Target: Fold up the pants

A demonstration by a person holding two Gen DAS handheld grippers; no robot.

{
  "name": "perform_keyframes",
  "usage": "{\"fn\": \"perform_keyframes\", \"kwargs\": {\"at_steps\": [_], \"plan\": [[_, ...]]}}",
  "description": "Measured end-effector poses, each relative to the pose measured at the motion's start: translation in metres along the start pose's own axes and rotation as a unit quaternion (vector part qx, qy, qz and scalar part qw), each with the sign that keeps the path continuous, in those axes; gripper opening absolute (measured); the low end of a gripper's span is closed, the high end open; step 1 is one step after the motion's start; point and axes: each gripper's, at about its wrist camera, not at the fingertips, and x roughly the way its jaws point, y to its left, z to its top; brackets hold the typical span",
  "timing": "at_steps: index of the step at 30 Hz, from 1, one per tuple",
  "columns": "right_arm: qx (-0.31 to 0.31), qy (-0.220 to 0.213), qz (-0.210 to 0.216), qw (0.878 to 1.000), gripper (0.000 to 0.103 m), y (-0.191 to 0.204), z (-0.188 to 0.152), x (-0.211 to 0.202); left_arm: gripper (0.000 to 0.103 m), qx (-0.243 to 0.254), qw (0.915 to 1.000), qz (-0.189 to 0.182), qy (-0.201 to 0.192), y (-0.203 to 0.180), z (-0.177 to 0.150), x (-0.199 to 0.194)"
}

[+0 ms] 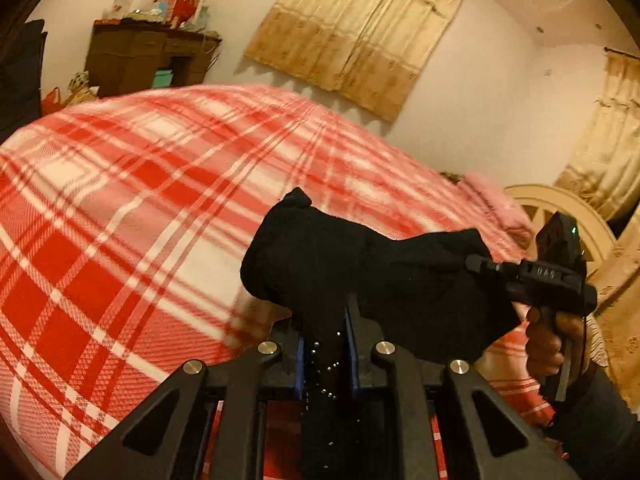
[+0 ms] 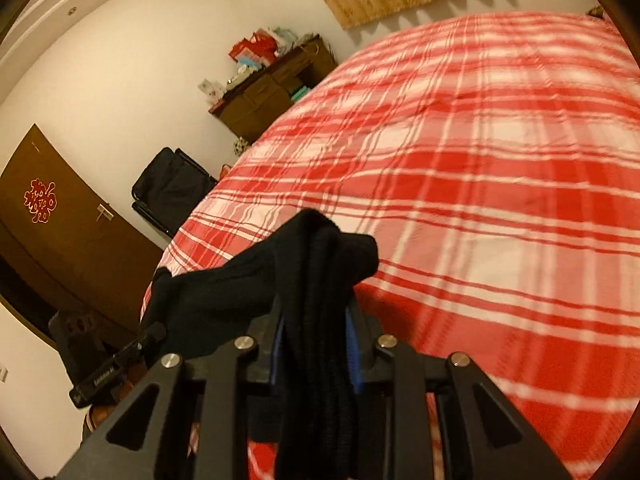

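1. Left tongs (image 1: 325, 320): clenched on black pants (image 1: 360, 272).
2. Right tongs (image 2: 316, 320): clenched on the same pants (image 2: 280, 280).
3. Pants: bunched, suspended between both tongs above the plaid bed (image 1: 140, 200).

Black pants (image 1: 360, 264), bunched, held aloft

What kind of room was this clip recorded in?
Most likely a home bedroom: a bed with a red plaid blanket, curtains on the wall, and a cluttered wooden dresser in the corner.
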Motion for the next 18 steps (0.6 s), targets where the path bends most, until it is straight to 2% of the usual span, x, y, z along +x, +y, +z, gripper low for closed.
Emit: {"fn": "perform_keyframes", "kwargs": {"at_steps": [2, 5, 7, 9, 10, 12, 15, 18], "plan": [[0.008, 0.006, -0.003, 1.0, 0.028, -0.002, 0.001, 0.017, 0.017, 0.007, 0.9998, 0.019, 0.007, 0.002, -0.006, 0.014], [0.023, 0.017, -0.01, 1.0, 0.029, -0.017, 0.0, 0.029, 0.031, 0.024, 0.9988, 0.043, 0.006, -0.002, -0.012, 0.021], [0.036, 0.025, -0.015, 0.999, 0.034, -0.027, -0.001, 0.033, 0.032, 0.038, 0.9979, 0.053, 0.007, -0.009, -0.014, 0.025], [0.044, 0.028, -0.021, 0.998, 0.04, -0.031, -0.003, 0.029, 0.04, 0.043, 0.997, 0.064, 0.007, -0.008, -0.014, 0.028], [0.049, 0.03, -0.026, 0.998, 0.043, -0.033, -0.003, 0.029, 0.045, 0.04, 0.9968, 0.068, 0.008, -0.006, -0.014, 0.03], [0.051, 0.031, -0.034, 0.998, 0.049, -0.035, -0.005, 0.03, 0.047, 0.024, 0.9975, 0.065, 0.008, -0.001, -0.013, 0.032], [0.055, 0.03, -0.035, 0.997, 0.048, -0.038, -0.009, 0.027, 0.049, 0.022, 0.9973, 0.069, 0.007, -0.001, -0.014, 0.03], [0.056, 0.03, -0.034, 0.997, 0.049, -0.041, -0.009, 0.024, 0.057, 0.037, 0.9951, 0.092, 0.007, -0.005, -0.015, 0.028]]}}
